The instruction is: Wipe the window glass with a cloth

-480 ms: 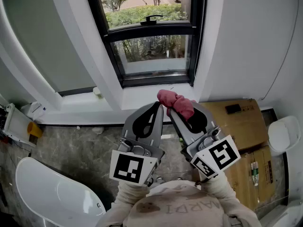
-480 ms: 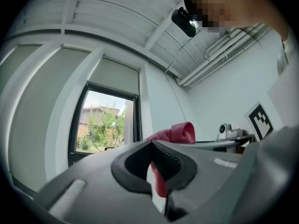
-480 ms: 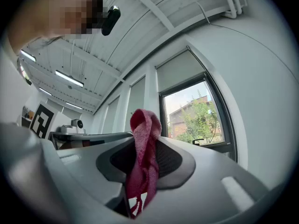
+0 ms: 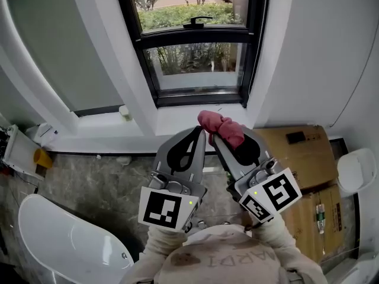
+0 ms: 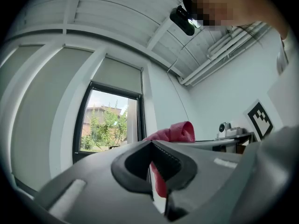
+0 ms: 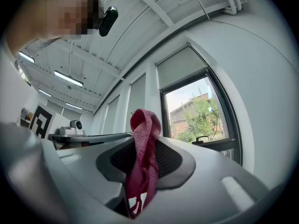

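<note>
The window (image 4: 192, 58) has a black frame and stands straight ahead above a white sill (image 4: 177, 121); greenery shows through its glass. A pink cloth (image 4: 220, 127) bunches out of my right gripper (image 4: 217, 137), which is shut on it just below the sill. In the right gripper view the cloth (image 6: 145, 125) hangs between the jaws of the right gripper (image 6: 142, 146), with the window (image 6: 201, 115) to the right. My left gripper (image 4: 198, 132) sits close beside it, shut and holding nothing. In the left gripper view the cloth (image 5: 175, 132) shows behind the left gripper (image 5: 152, 147), left of which is the window (image 5: 110, 122).
Cardboard boxes (image 4: 298, 149) stand on the floor at the right, with a white round object (image 4: 355, 170) beyond them. A white curved fixture (image 4: 65, 241) fills the lower left. A small white item (image 4: 124, 112) sits on the sill. The window handle (image 4: 198, 21) is on the upper sash.
The window and room have slid slightly to the right in the head view. Both grippers and the cloth keep the same pose.
</note>
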Demonstrator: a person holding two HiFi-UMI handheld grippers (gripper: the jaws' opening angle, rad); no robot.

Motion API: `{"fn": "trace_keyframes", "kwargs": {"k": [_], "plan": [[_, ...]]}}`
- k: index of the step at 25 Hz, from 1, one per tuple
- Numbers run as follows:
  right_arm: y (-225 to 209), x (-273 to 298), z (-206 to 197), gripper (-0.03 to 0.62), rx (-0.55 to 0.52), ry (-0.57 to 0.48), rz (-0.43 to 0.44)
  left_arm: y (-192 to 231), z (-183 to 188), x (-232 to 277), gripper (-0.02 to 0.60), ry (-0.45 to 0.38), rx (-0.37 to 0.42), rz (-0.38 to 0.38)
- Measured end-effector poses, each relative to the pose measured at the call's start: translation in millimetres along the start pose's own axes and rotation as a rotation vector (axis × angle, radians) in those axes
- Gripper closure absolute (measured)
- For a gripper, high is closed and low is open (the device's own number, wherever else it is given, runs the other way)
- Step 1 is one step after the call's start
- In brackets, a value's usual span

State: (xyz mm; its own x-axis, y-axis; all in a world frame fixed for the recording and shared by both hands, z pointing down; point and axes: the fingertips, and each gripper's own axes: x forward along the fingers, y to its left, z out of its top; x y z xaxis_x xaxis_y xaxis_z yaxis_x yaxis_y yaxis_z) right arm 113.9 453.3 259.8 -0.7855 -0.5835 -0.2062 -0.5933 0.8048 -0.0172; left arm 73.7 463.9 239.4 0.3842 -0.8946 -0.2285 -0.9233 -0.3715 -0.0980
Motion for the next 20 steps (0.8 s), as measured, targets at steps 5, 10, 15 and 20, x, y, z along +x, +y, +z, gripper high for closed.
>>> {"fn": "trace_keyframes", "kwargs": {"k": [5, 10, 15, 20], "plan": [[3, 14, -8, 0.465, 0.045, -0.017, -0.014, 25, -9, -7, 0.581, -0.006, -0.002, 0.011], [-17, 37, -12, 0.464, 0.036, -0.019, -0.040, 40, -18, 18, 0.580, -0.015, 0.018, -0.013], [-55, 70, -18, 0.464, 0.024, -0.039, -0.024, 65, -35, 61, 0.581, -0.009, 0.007, -0.013], [-111, 114, -22, 0.464, 0.049, -0.053, 0.000, 97, -42, 123, 0.581, -0.026, 0.030, 0.018]]}}
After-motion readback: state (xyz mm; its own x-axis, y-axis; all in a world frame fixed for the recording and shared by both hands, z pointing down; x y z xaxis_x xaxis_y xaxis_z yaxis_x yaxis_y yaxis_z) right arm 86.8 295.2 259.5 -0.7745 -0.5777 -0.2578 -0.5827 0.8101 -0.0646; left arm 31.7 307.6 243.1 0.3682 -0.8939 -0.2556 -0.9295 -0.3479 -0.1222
